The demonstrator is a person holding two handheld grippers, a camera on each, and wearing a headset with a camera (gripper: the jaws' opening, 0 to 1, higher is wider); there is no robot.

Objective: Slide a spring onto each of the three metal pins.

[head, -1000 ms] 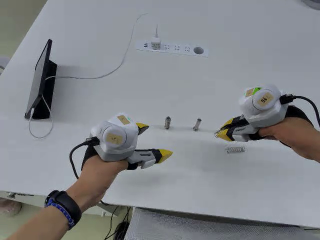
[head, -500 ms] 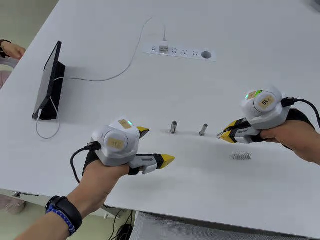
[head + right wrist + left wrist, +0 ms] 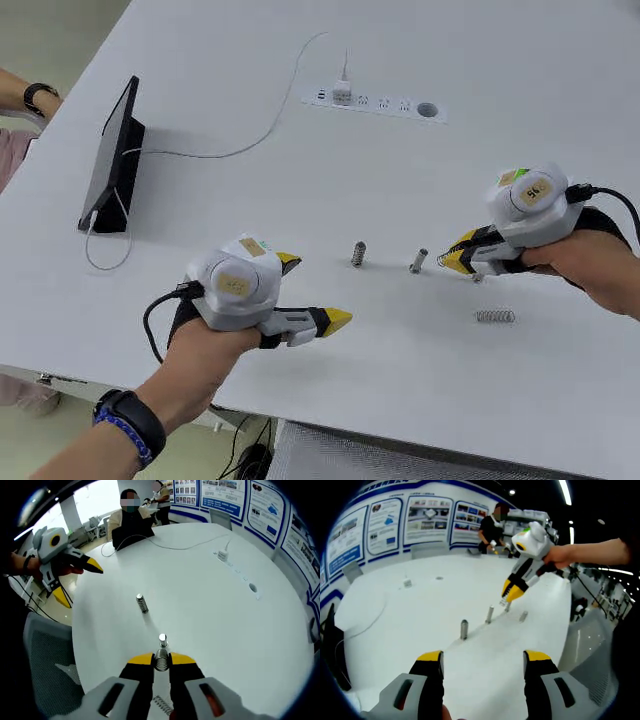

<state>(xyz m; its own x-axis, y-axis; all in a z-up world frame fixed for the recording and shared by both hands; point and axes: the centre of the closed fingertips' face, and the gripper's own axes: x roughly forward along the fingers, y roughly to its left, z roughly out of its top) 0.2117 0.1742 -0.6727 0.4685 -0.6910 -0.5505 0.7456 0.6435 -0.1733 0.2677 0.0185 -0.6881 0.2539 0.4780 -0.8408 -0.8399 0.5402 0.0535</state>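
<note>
Spring [image 3: 160, 659] sits pinched at the tips of our right gripper [image 3: 161, 661], just short of a bare pin [image 3: 163, 641]. We should centre its bore over the pin top before lowering. Our left gripper [image 3: 312, 290] hovers spread, well aside.

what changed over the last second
The right hand-held gripper, shut on a spring, edged left toward the bare middle pin. Unchanged: the left hand-held gripper open and idle, the left pin with its spring on, the loose spring lying on the table. The remaining shift is camera motion.
</note>
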